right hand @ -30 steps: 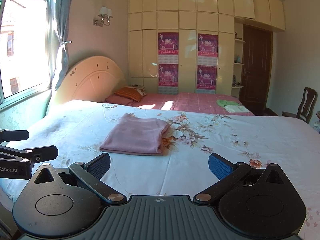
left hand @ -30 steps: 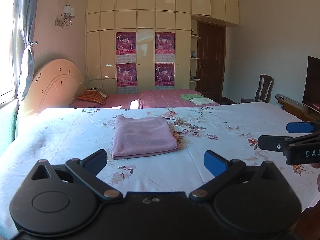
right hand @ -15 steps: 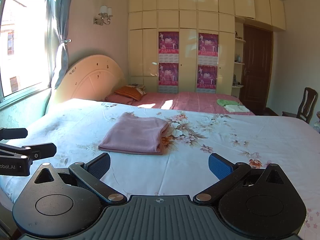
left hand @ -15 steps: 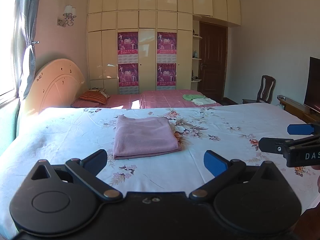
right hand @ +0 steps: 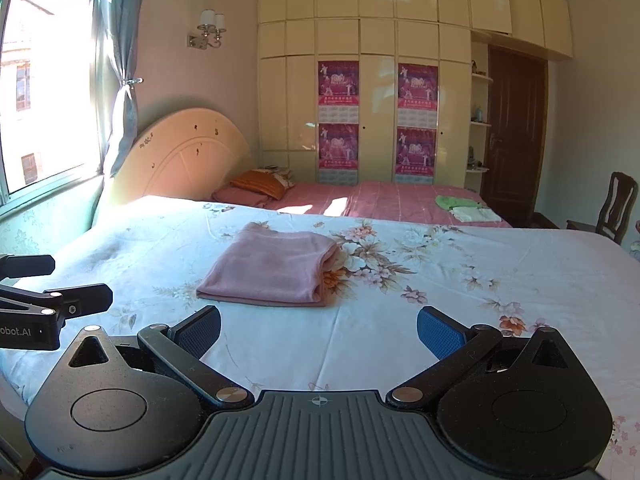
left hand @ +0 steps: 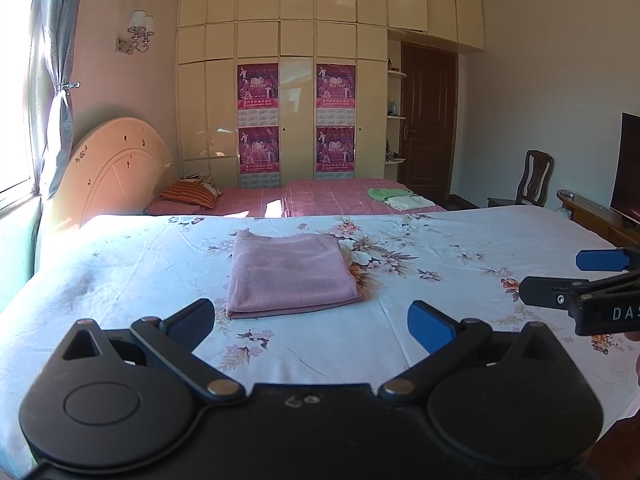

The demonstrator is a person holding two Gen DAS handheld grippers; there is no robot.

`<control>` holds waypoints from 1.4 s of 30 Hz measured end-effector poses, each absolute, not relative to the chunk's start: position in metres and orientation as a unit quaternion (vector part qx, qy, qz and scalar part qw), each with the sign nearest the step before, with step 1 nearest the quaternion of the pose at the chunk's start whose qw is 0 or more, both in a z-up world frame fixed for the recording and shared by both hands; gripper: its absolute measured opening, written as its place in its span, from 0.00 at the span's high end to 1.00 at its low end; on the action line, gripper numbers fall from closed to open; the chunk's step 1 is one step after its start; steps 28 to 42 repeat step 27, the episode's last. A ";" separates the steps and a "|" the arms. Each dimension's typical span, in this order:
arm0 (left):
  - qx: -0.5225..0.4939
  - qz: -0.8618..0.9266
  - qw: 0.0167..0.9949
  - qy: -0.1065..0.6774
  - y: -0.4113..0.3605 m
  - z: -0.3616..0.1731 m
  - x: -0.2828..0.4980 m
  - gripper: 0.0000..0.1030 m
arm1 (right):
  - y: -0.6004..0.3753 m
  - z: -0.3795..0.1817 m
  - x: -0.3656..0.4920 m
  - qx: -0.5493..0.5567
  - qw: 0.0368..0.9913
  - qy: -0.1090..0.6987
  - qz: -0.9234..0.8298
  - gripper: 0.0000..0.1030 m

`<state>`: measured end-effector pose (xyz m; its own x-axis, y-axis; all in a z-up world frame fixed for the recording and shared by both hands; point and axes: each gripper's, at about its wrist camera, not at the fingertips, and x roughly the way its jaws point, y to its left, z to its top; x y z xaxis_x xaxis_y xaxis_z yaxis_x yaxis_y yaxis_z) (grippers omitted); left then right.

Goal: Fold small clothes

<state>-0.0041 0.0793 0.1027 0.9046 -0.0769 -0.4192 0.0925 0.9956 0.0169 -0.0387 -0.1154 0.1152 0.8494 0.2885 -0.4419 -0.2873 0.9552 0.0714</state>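
A pink cloth (left hand: 290,274), folded into a flat rectangle, lies on the flowered bed sheet (left hand: 460,240); it also shows in the right wrist view (right hand: 276,268). My left gripper (left hand: 312,324) is open and empty, held above the near part of the bed, just short of the cloth. My right gripper (right hand: 318,330) is open and empty, also short of the cloth. The right gripper shows at the right edge of the left wrist view (left hand: 592,280). The left gripper shows at the left edge of the right wrist view (right hand: 40,304).
A second bed with a pink cover (left hand: 340,196) stands behind, with an orange pillow (left hand: 190,194) and folded green and white clothes (left hand: 400,198). A headboard (left hand: 116,172) and window are at the left. A chair (left hand: 532,180), a door and a TV (left hand: 628,168) are at the right.
Both grippers stay open and nearly still; the views have shifted only slightly. The folded pink cloth has not moved.
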 end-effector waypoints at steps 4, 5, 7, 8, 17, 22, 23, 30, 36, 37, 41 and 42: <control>0.020 -0.043 0.976 0.213 0.079 0.103 -0.004 0.00 | -0.116 0.115 -0.038 0.001 0.961 0.231 0.150 0.00; 0.019 -0.043 0.976 0.213 0.079 0.103 -0.004 0.00 | -0.116 0.115 -0.038 0.001 0.961 0.231 0.150 0.00; 0.019 -0.044 0.976 0.213 0.079 0.103 -0.004 0.00 | -0.117 0.115 -0.038 0.001 0.961 0.231 0.151 0.00; 0.019 -0.044 0.976 0.213 0.079 0.103 -0.004 0.00 | -0.117 0.115 -0.038 0.002 0.961 0.230 0.151 0.00; 0.020 -0.043 0.977 0.207 0.072 0.105 -0.007 0.00 | -0.119 0.113 -0.038 0.001 0.961 0.229 0.152 0.00; 0.021 -0.042 0.979 0.199 0.072 0.105 -0.008 0.01 | -0.119 0.113 -0.037 0.000 0.961 0.228 0.155 0.00; 0.021 -0.045 0.979 0.197 0.073 0.105 -0.008 0.02 | -0.119 0.113 -0.036 0.000 0.961 0.228 0.156 0.00; 0.022 -0.051 0.978 0.201 0.073 0.105 -0.007 0.01 | -0.119 0.113 -0.035 -0.001 0.960 0.227 0.161 0.00; 0.022 -0.051 0.978 0.201 0.073 0.105 -0.007 0.01 | -0.119 0.113 -0.035 -0.001 0.960 0.227 0.161 0.00; 0.022 -0.051 0.978 0.201 0.073 0.105 -0.007 0.01 | -0.119 0.113 -0.035 -0.001 0.960 0.227 0.161 0.00; 0.022 -0.051 0.978 0.201 0.073 0.105 -0.007 0.01 | -0.119 0.113 -0.035 -0.001 0.960 0.227 0.161 0.00; 0.022 -0.051 0.978 0.201 0.073 0.105 -0.007 0.01 | -0.119 0.113 -0.035 -0.001 0.960 0.227 0.161 0.00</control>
